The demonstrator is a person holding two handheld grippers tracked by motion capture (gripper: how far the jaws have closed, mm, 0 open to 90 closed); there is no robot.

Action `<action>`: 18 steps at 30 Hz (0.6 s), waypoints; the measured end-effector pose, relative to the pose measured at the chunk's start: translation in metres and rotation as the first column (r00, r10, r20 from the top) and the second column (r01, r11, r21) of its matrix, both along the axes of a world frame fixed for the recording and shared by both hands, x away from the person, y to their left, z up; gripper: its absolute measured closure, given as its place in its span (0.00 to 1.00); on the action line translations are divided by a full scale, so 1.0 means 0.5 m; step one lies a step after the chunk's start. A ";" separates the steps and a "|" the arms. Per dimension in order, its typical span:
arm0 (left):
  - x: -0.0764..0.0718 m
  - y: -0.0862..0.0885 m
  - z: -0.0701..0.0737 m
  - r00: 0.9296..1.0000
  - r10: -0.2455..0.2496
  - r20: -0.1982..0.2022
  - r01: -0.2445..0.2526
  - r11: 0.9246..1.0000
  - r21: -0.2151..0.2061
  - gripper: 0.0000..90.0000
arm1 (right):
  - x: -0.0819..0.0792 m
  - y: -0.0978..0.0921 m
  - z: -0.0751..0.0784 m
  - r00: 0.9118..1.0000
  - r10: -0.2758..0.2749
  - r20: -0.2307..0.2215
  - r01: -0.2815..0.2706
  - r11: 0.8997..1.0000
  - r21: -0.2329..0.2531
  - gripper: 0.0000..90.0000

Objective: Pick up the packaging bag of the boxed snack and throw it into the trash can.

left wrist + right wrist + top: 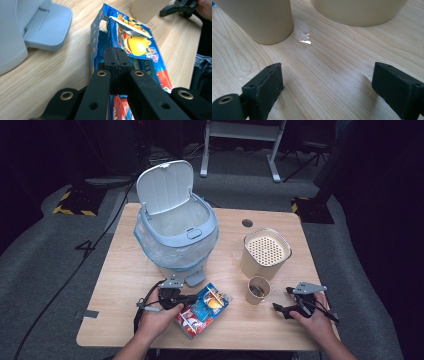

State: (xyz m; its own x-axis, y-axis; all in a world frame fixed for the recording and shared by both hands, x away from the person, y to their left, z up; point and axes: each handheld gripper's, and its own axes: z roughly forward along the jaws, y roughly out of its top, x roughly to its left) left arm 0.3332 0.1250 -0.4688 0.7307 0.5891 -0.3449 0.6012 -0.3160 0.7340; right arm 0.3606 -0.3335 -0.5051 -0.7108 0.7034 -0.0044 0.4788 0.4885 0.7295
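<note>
A torn-open blue and red snack box (205,310) (136,42) lies flat near the table's front edge. My left gripper (192,298) (115,53) is at the box's left edge, its jaws pressed together on the blue side wall by the open end. My right gripper (281,298) (327,82) rests low over the wood at the front right, open, with bare table between its jaws. A small cream cup (258,290) (259,20) with something dark inside stands just ahead of it, to its left.
A pale blue pedal bin (175,235) (15,32) stands behind the box with its lid up and a clear liner inside; its pedal (196,278) (47,27) is close to my left gripper. A cream container (266,252) (359,10) with a perforated top stands behind the cup. A small wet spot (305,40) lies on the wooden table (120,285).
</note>
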 end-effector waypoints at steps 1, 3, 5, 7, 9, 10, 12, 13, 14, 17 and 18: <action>-0.001 0.000 0.005 1.000 -0.002 0.009 0.002 1.000 -0.005 1.00 | 0.000 0.000 0.000 1.000 0.000 0.000 0.000 1.000 0.000 0.11; -0.004 0.001 0.017 0.999 -0.008 0.031 0.008 1.000 -0.012 1.00 | 0.000 0.000 0.000 1.000 0.000 0.000 0.000 1.000 0.000 0.11; -0.008 0.002 0.028 0.998 -0.001 0.056 0.003 1.000 -0.027 1.00 | 0.000 0.000 0.000 1.000 0.001 0.000 -0.001 1.000 -0.001 0.11; -0.010 0.004 0.036 0.997 0.002 0.071 0.000 0.999 -0.032 1.00 | 0.000 0.000 0.000 1.000 0.001 0.000 -0.001 1.000 -0.001 0.11; -0.012 0.005 0.043 0.996 0.005 0.090 -0.001 0.999 -0.045 1.00 | 0.000 0.000 0.000 1.000 0.001 0.000 -0.001 1.000 -0.001 0.11; -0.013 0.006 0.047 0.995 0.006 0.098 -0.001 0.999 -0.047 1.00 | 0.000 0.000 0.000 1.000 0.001 0.000 -0.001 1.000 -0.001 0.11; -0.016 0.006 0.056 0.993 0.007 0.121 0.001 0.998 -0.061 1.00 | 0.000 0.000 0.000 1.000 0.001 0.000 -0.001 1.000 -0.001 0.11; -0.016 0.006 0.061 0.992 0.007 0.129 0.001 0.998 -0.063 1.00 | 0.000 0.000 0.000 1.000 0.001 0.000 -0.001 1.000 -0.001 0.11; -0.017 0.005 0.065 0.989 0.011 0.146 -0.001 0.997 -0.073 1.00 | 0.000 0.000 0.000 1.000 0.001 0.001 -0.001 1.000 -0.001 0.11; -0.020 0.004 0.084 0.984 0.013 0.176 0.003 0.996 -0.088 1.00 | 0.000 0.000 0.000 1.000 0.001 0.000 -0.001 1.000 -0.001 0.11; -0.020 0.004 0.089 0.983 0.013 0.184 0.004 0.996 -0.092 1.00 | 0.000 0.000 0.000 1.000 0.001 0.000 -0.001 1.000 -0.001 0.11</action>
State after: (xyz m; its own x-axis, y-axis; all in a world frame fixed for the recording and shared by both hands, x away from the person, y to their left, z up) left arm 0.3231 0.1273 -0.4245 0.7841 0.5646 -0.2575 0.4544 -0.2397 0.8580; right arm 0.3606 -0.3335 -0.5052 -0.7114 0.7027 -0.0054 0.4780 0.4896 0.7292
